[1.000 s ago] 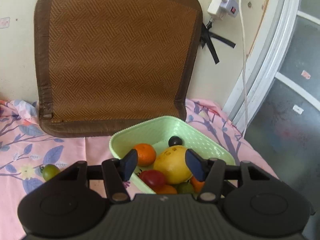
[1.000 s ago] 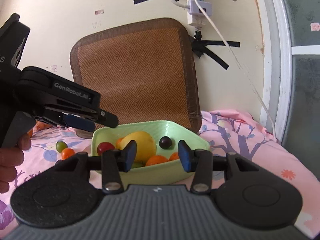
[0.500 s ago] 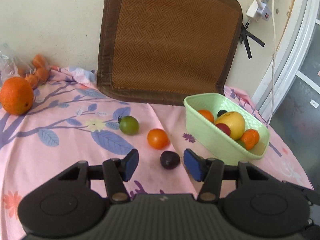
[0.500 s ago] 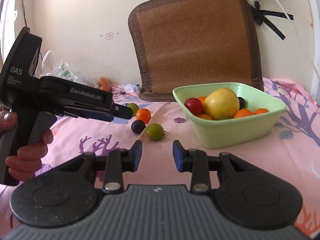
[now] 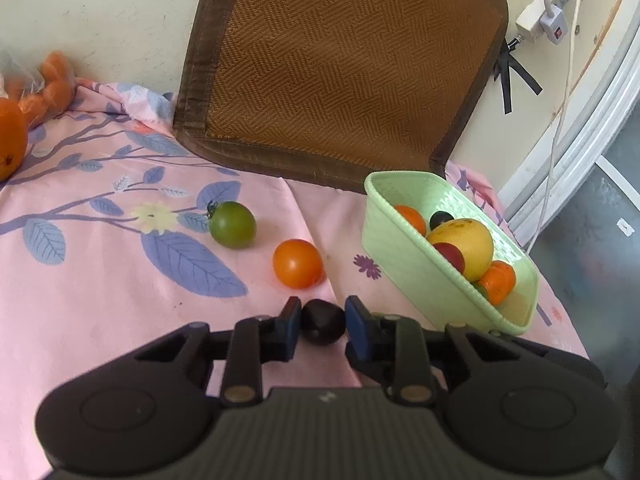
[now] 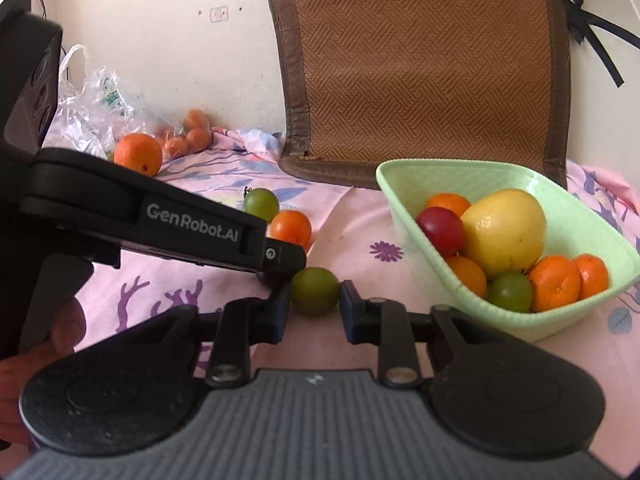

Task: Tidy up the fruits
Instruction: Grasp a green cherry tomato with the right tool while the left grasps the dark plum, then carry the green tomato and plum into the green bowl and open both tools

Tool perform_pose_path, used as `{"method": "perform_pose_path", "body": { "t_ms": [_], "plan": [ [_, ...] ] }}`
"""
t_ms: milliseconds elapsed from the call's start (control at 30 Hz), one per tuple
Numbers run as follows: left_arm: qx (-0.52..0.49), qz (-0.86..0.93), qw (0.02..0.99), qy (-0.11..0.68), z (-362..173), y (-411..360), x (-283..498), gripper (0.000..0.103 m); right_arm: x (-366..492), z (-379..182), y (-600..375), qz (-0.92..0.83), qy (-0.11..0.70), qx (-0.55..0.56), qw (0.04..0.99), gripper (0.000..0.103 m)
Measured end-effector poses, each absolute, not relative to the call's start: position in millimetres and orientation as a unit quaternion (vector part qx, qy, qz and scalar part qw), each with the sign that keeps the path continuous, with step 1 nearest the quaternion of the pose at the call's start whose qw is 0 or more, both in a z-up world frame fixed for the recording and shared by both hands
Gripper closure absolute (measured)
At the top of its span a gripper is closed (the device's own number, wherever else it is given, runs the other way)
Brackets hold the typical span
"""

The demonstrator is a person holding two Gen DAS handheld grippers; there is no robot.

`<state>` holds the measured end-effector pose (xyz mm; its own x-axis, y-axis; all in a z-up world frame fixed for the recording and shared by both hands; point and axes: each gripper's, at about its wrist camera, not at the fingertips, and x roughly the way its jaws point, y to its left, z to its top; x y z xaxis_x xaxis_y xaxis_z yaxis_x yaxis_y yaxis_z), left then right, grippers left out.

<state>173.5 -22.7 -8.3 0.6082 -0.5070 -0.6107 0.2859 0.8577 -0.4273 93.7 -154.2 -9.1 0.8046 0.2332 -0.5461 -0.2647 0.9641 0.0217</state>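
1. Left gripper (image 5: 319,322): jaws closed on the dark plum (image 5: 322,321), pads pressing both its sides. It sits on the pink floral cloth (image 5: 100,300), just in front of the orange tomato (image 5: 297,263), near the green basket (image 5: 404,258).
2. Right gripper (image 6: 315,304): jaws closing round the green fruit (image 6: 315,290). Left pad looks to touch it, thin gap at right pad, so not clamped yet. Fruit rests on cloth, just left of basket.
3. Handling, my guess: both are small, round, light, w/ smooth skin, so prone to roll or squirt out. Grip across the widest part, centred in pads. Plum prob soft, bruises easily; light squeeze only.
4. Further out: a second green tomato (image 5: 233,224) lies loose on the cloth beyond the orange one; big orange (image 6: 138,154) by the plastic bag (image 6: 92,120) at back.
5. Basket holds a yellow mango (image 6: 504,232), red fruit, oranges, a green one.
6. Writing: "GenRobot.AI" on the left gripper's side, seen from the right wrist cam. Bag print unreadable.
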Motion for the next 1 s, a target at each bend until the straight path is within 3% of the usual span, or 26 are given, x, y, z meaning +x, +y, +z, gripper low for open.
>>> {"method": "perform_pose_path", "body": {
  "t_ms": [400,567,667,800,1000],
  "plan": [
    [-0.071,-0.252,0.907,0.330,8,-10,40,0.078,-37,-9,-183,0.153,0.254,0.004,0.955,0.074],
    [-0.035,-0.230,0.915,0.331,-4,-10,13,0.077,-46,-17,-187,0.130,0.269,0.005,0.954,0.073],
    [-0.015,-0.220,0.919,0.327,-7,-16,9,0.073,-48,-18,-187,0.129,0.271,0.013,0.954,0.073],
    [0.004,-0.221,0.925,0.310,-2,-22,-4,0.055,-57,-16,-186,0.134,0.267,0.006,0.954,0.072],
    [0.017,-0.206,0.926,0.315,-2,-24,-5,0.058,-57,-17,-188,0.133,0.264,0.007,0.955,0.072]
  ]
}}
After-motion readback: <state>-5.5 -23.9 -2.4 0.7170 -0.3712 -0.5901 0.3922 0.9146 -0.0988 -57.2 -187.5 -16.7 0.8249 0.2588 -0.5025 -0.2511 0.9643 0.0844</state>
